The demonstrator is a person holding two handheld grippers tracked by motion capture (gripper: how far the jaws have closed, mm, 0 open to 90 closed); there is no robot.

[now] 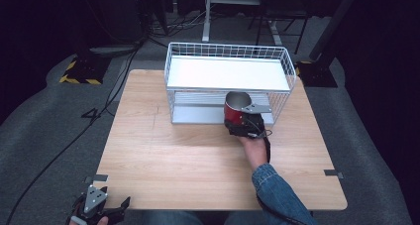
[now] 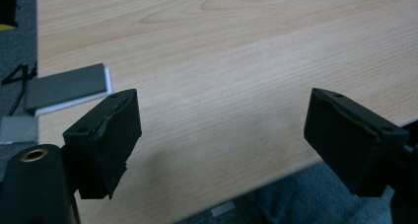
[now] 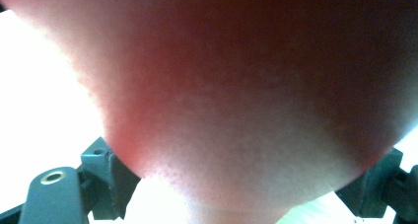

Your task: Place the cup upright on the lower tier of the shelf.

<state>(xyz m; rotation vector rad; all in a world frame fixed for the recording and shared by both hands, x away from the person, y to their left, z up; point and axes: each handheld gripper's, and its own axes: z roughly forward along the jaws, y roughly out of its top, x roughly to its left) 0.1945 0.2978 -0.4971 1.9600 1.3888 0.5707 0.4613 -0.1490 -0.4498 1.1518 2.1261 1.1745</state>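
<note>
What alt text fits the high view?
The right gripper holds a red cup at the front of a white wire rack on a wooden table. The left gripper hangs open and empty by the table's near left corner.

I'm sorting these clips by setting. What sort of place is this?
Probably a lab or recording studio rather than a home. A lone wooden table stands on grey carpet, cables trail across the floor, yellow-and-black hazard-striped bases sit in the dark surround, and a white wire rack is the main prop.
</note>
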